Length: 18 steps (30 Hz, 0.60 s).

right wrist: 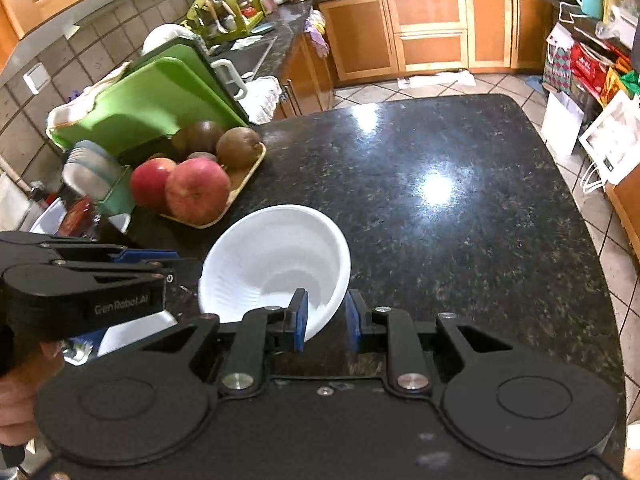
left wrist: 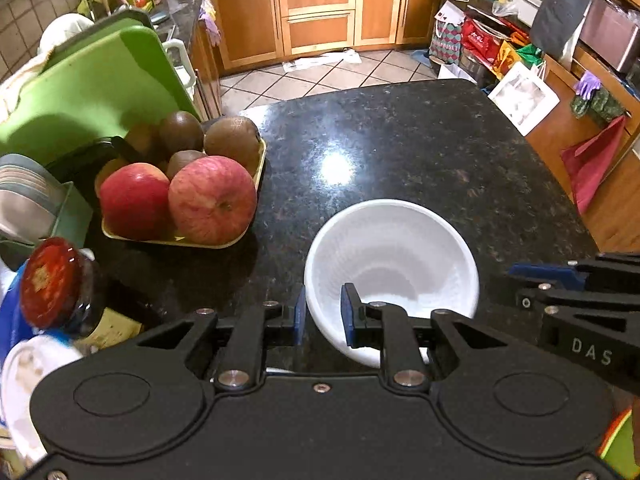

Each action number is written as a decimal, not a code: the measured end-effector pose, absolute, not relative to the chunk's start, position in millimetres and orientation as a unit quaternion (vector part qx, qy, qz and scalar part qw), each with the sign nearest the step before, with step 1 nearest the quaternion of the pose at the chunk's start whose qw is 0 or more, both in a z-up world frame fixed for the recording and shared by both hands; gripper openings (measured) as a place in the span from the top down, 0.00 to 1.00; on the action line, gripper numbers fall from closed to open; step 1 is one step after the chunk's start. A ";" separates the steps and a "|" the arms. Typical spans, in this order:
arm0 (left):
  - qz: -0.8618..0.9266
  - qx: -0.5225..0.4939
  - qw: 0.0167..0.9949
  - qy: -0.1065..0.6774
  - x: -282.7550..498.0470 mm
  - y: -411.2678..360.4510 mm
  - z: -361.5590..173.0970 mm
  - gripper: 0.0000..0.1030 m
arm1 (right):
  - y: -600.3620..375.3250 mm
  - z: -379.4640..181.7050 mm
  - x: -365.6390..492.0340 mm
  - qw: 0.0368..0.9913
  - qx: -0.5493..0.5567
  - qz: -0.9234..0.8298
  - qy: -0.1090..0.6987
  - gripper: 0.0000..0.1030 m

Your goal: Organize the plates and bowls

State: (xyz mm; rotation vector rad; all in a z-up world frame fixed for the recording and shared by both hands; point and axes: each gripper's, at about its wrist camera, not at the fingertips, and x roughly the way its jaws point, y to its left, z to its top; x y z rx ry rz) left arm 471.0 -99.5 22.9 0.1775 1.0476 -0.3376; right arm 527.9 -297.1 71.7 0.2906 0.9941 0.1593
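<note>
A white ribbed bowl (left wrist: 394, 256) is held tilted above the dark granite counter (left wrist: 420, 152). My left gripper (left wrist: 323, 316) straddles its left rim, one blue pad outside and one inside the bowl. My right gripper (right wrist: 327, 322) straddles the bowl's (right wrist: 276, 256) right rim the same way. Both pairs of pads sit close on the rim. The right gripper's body shows at the right edge of the left wrist view (left wrist: 576, 304); the left gripper's body shows at the left of the right wrist view (right wrist: 84, 284). A white plate (right wrist: 132, 334) lies under the left gripper.
A foam tray (left wrist: 240, 236) with two red apples (left wrist: 212, 200) and kiwis stands left of the bowl. Behind it are green cutting boards (left wrist: 92, 88) and stacked grey bowls (left wrist: 28, 196). A red-lidded jar (left wrist: 52, 280) stands at near left. Dark granite stretches ahead to the counter's far edge.
</note>
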 end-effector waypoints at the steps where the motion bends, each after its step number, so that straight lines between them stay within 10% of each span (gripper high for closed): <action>1: -0.161 0.081 0.848 0.499 473.4 -99.5 21.6 0.72 | -296.2 69.4 530.7 0.865 0.138 0.075 0.476 0.77; 18: -0.152 0.092 0.842 0.509 488.3 -100.8 10.9 0.84 | -281.2 60.3 541.3 0.861 0.112 0.082 0.489 0.85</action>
